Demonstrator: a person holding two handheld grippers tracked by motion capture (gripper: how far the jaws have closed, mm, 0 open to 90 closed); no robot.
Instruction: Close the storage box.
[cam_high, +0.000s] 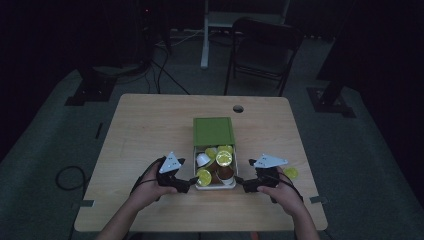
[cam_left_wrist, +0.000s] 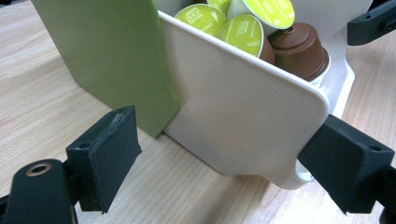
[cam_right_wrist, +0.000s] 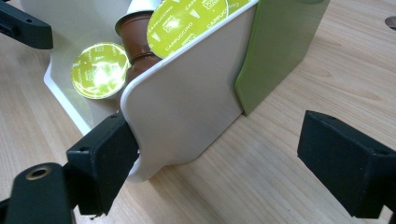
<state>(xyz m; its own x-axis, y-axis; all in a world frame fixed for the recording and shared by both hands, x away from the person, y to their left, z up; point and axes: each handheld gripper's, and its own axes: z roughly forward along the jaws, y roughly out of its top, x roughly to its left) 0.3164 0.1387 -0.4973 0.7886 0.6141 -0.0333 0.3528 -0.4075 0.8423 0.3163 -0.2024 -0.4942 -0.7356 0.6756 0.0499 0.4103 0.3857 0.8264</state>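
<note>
A white tray (cam_high: 216, 185) full of coffee capsules (cam_high: 223, 158) sits near the front middle of the wooden bench (cam_high: 150, 130), partly slid out of a green sleeve (cam_high: 213, 131) that lies just behind it. The person has brought a tool to each of the tray's near corners.

The left tool (cam_high: 192, 183) comes at the tray's left front corner. In the left gripper view (cam_left_wrist: 224, 172) its two black pads stand wide apart: the right-hand pad rests against the rounded corner of the tray's white wall (cam_left_wrist: 243, 116), while the other pad hangs clear beside the edge of the green sleeve (cam_left_wrist: 112, 56), touching nothing. So it is open, not clamped on anything.

The right tool (cam_high: 241, 184) mirrors it at the right front corner. In the right gripper view (cam_right_wrist: 224, 163) the left-hand pad is against the tray's rounded corner (cam_right_wrist: 187, 107) and the other pad is well off over bare wood, so this tool is spread too, gripping nothing.

Both hands (cam_high: 150, 192) are low over the bench's front edge, forearms coming in from below, the tools pointing inward toward each other with the tray between them. The right hand (cam_high: 287, 192) lies just by a loose yellow-lidded capsule (cam_high: 290, 173) on the bench to the tray's right.
</note>
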